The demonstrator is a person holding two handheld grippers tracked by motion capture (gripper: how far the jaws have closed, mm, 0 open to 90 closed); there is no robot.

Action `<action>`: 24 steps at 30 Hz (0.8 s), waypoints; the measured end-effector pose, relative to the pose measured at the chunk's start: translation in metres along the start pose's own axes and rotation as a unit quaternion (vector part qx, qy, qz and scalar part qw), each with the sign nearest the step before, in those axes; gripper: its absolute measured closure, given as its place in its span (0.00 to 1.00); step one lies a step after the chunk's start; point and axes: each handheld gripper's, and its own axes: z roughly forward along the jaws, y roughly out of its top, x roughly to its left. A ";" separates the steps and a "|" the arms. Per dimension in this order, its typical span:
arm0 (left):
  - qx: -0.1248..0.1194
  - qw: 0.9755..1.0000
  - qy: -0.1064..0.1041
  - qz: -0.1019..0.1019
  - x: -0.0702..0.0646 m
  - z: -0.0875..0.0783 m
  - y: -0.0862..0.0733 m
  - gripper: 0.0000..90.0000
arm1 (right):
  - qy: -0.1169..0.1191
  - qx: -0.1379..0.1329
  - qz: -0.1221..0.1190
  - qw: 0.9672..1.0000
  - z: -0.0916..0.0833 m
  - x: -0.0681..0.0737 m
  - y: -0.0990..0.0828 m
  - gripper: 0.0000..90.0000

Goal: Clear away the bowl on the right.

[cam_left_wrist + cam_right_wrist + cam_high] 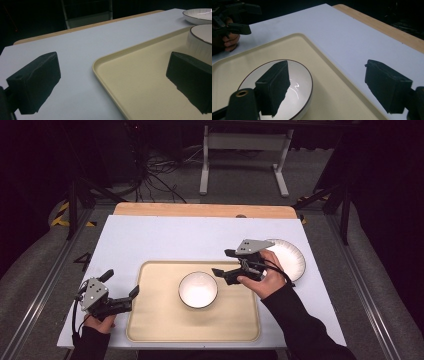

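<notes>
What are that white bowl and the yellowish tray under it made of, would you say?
The bowl looks like glazed ceramic: glossy white inside, with a bright glint in the right gripper view, and a thin dark line round its rim. It could also be melamine. The tray looks like moulded plastic: a matte, even cream surface with rounded corners and a low raised lip, no shine.

Each hand carries a black tool: the left tool (121,298) at lower left, the right tool (223,262) right of centre. Both have grey three-cornered top plates, black trailing cables and blocky black pads (388,85). The sleeves are dark.
</notes>
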 end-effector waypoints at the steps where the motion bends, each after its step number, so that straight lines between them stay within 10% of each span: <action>1: 0.000 1.000 0.000 0.000 0.000 0.000 0.000 0.00 | 0.000 -0.003 0.000 1.000 -0.002 0.000 -0.001 0.22; 24: 0.001 1.000 0.001 -0.001 0.001 0.000 0.000 0.00 | -0.071 -0.075 -0.013 0.995 -0.047 -0.024 -0.038 0.23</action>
